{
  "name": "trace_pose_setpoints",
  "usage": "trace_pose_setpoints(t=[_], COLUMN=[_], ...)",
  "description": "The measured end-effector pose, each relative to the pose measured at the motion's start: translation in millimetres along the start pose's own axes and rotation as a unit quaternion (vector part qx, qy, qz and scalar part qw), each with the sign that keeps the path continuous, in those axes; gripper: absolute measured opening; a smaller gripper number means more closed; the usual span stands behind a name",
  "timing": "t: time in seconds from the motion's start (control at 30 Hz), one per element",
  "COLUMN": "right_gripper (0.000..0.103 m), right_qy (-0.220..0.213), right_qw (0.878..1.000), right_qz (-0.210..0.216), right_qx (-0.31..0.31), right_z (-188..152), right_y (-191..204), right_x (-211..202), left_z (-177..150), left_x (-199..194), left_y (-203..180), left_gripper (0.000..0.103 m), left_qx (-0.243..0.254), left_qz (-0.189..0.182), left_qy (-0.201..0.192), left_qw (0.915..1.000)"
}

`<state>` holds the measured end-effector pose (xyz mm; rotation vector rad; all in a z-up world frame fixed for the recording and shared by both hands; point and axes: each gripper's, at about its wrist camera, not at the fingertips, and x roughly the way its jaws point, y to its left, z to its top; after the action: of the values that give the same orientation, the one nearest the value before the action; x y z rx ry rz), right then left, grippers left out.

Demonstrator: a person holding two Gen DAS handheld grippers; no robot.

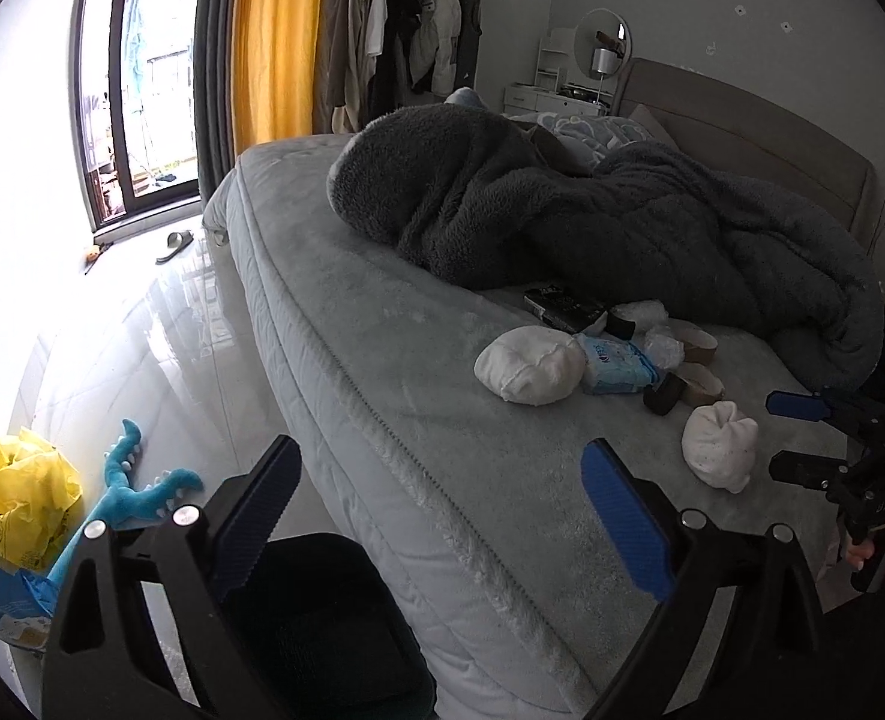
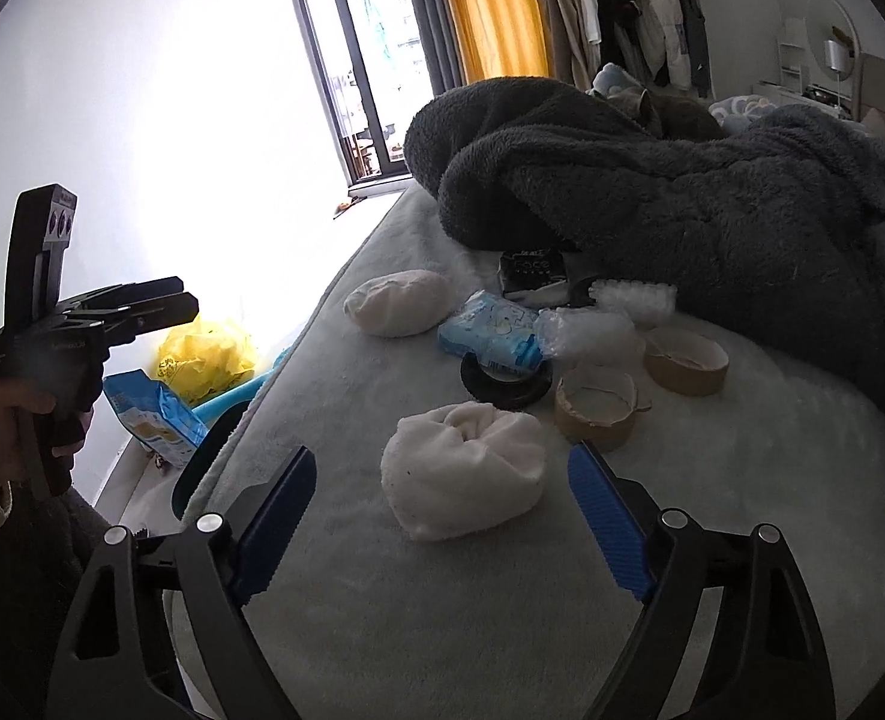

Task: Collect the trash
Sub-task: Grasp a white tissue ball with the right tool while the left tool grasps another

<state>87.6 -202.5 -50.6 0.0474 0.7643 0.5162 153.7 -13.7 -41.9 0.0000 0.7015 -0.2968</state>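
Note:
Trash lies in a cluster on the grey bed point(image 2: 442, 618): a small white wad point(image 2: 463, 471), a bigger white wad point(image 2: 399, 303), a blue packet point(image 2: 490, 330), crumpled clear plastic point(image 2: 586, 330), two brown tape cores point(image 2: 598, 408), a black ring point(image 2: 502, 387) and a black box point(image 2: 532, 270). My right gripper point(image 2: 445, 468) is open, the small white wad point(image 1: 719, 445) just ahead of its blue pads, untouched. My left gripper point(image 1: 436, 468) is open and empty, held over the bed's edge above a dark bin point(image 1: 322, 618). A hand holds it at the left of the right wrist view.
A dark fleece blanket point(image 1: 622, 228) is heaped behind the trash. On the glossy floor point(image 1: 142, 330) beside the bed lie a yellow plastic bag point(image 1: 22, 492), a blue plush dinosaur point(image 1: 136, 492), a blue packet point(image 1: 4, 606) and a slipper point(image 1: 175, 246).

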Motion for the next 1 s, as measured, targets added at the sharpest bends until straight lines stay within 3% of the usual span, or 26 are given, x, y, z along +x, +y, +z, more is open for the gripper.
trace_pose_setpoints(t=[0.27,0.57,0.73,0.87,1.0], right_gripper=[0.082,0.062,0.046,0.045,0.042], right_qy=[0.027,0.052,0.044,0.021,0.019], right_qw=[0.999,0.997,0.997,0.998,0.998], right_qz=[0.009,0.009,0.013,0.038,0.035], right_qx=[-0.021,-0.048,-0.064,-0.054,-0.054], right_z=[8,8,14,25,32], right_y=[-2,-8,-7,-7,-3], right_x=[27,43,41,31,29], left_z=[11,26,30,32,33], left_x=[37,72,92,106,122], left_y=[-9,-23,-30,-29,-24], left_gripper=[0.095,0.089,0.088,0.088,0.086], left_qx=[0.007,-0.002,-0.011,-0.029,-0.061], left_qz=[-0.053,-0.080,-0.086,-0.081,-0.089], left_qy=[0.010,0.027,0.050,0.061,0.079], left_qw=[0.9985,0.9965,0.9950,0.9944,0.9911])
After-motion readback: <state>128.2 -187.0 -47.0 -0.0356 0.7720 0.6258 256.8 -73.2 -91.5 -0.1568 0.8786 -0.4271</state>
